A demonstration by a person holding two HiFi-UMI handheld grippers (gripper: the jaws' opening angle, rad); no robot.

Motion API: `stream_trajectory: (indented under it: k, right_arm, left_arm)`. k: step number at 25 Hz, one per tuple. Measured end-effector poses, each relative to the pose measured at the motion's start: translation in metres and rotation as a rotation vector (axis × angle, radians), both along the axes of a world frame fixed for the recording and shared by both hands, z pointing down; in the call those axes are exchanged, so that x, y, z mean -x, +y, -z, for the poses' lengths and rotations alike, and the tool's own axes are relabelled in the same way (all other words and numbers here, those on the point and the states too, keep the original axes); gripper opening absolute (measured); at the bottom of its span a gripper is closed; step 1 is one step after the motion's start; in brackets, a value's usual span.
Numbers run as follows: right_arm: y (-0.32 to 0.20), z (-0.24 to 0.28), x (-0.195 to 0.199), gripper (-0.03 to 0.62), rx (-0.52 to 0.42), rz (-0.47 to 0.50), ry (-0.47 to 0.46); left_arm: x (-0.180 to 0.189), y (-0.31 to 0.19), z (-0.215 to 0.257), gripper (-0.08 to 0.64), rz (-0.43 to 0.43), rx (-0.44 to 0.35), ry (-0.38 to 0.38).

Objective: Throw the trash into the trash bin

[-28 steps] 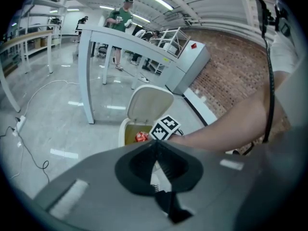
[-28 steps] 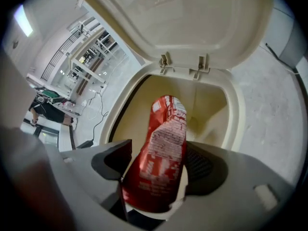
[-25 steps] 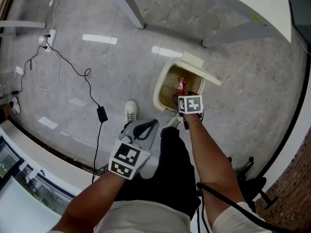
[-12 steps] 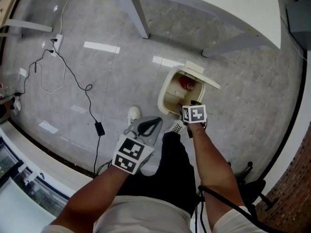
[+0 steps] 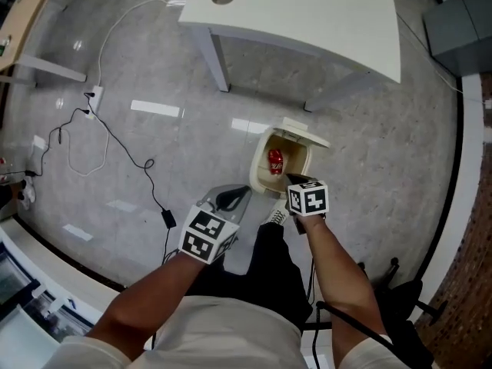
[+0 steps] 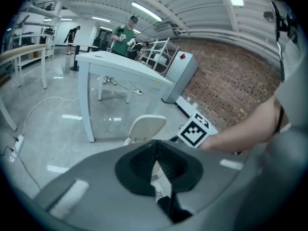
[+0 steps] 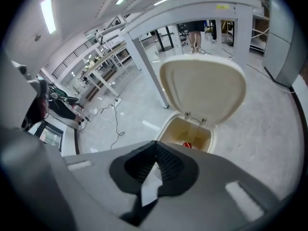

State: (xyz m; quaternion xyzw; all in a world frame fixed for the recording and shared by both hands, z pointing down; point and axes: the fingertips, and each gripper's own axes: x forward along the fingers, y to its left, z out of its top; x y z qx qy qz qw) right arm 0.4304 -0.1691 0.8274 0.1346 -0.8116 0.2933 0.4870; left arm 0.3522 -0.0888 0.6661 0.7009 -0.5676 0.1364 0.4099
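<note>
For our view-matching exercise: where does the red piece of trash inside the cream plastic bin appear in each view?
Head view: red piece of trash inside the open cream plastic bin, just above centre.
Left gripper view: not visible; only the bin's raised lid shows.
Right gripper view: red piece of trash low in the bin, below centre.
Shared landmark: the raised lid.

From head height we look steeply down; both gripper views face forward, lower and nearer, sharing the trash bin.

No legible words or numbers anywhere (only wordless square patterns on the left gripper and right gripper)
</note>
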Motion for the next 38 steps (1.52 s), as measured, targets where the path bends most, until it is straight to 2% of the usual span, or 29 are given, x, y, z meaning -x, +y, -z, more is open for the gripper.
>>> stream_trajectory:
  k: [10, 13, 16, 20, 24, 27, 33, 38]
  right_arm:
    - [0.028, 0.177, 0.019, 0.002, -0.073, -0.086, -0.262]
    - [0.037, 0.246, 0.034, 0.002, -0.081, -0.154, -0.389]
    - [0.049, 0.320, 0.051, 0.002, -0.141, -0.191, -0.519]
    - [0.068, 0.393, 0.057, 0.002, -0.197, -0.242, -0.671]
    - [0.086, 0.431, 0.043, 0.002, -0.219, -0.271, -0.767]
    - [0.086, 0.443, 0.029, 0.002, -0.265, -0.237, -0.773]
    - [0.072, 0.466, -0.008, 0.002, -0.302, -0.197, -0.803]
    - [0.062, 0.484, -0.044, 0.002, -0.316, -0.166, -0.844]
  left_arm:
    - [0.024, 0.016, 0.092, 0.008, -0.106, -0.173, -0.031]
    - [0.040, 0.017, 0.133, 0.008, -0.096, -0.266, -0.036]
    - [0.057, 0.019, 0.174, 0.008, -0.062, -0.337, -0.001]
    - [0.060, 0.020, 0.220, 0.008, -0.089, -0.424, 0.008]
    - [0.052, 0.024, 0.253, 0.008, -0.113, -0.488, 0.007]
    - [0.037, 0.022, 0.267, 0.008, -0.131, -0.516, 0.009]
    - [0.018, 0.016, 0.292, 0.008, -0.053, -0.549, 0.007]
    - [-0.016, 0.012, 0.304, 0.008, -0.025, -0.583, -0.034]
